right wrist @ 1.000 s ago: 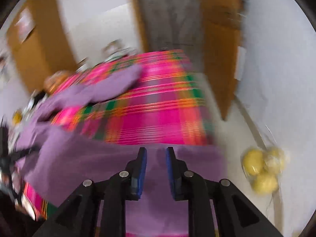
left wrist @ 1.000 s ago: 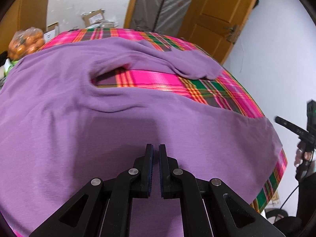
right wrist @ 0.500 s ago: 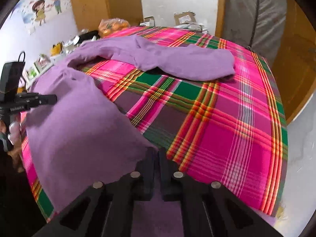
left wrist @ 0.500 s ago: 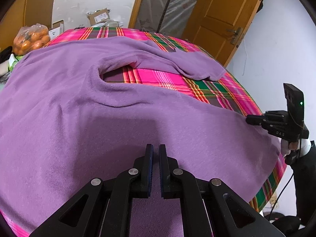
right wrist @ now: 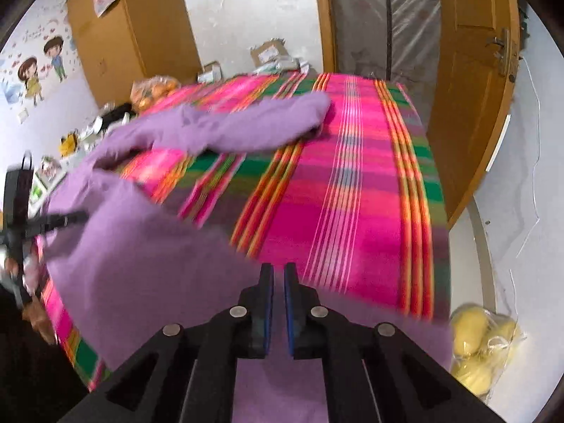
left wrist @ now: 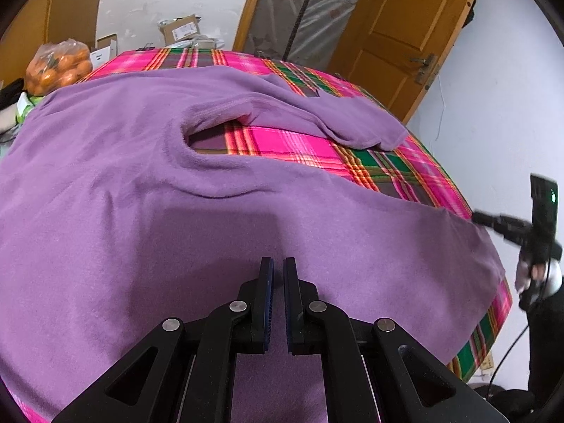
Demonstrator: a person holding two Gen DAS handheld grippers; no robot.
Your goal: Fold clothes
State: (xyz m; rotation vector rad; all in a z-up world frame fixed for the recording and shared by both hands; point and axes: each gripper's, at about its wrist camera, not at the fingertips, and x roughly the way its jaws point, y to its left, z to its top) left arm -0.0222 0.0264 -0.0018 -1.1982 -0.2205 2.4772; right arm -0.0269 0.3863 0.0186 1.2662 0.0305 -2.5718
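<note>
Covering the table, a pink plaid cloth (left wrist: 398, 162) is overlaid by a purple sweater (left wrist: 141, 211). Its hem is pinched by the left gripper (left wrist: 278, 271) and right gripper (right wrist: 278, 275). Wooden doors (left wrist: 398, 35) are seen at one o'clock, bagged oranges (left wrist: 58, 67) at ten.

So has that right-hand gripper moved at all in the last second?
Yes. Seen from the left wrist view, the right gripper has risen beside the plaid table edge, from below the purple shirt corner up level with it.
</note>
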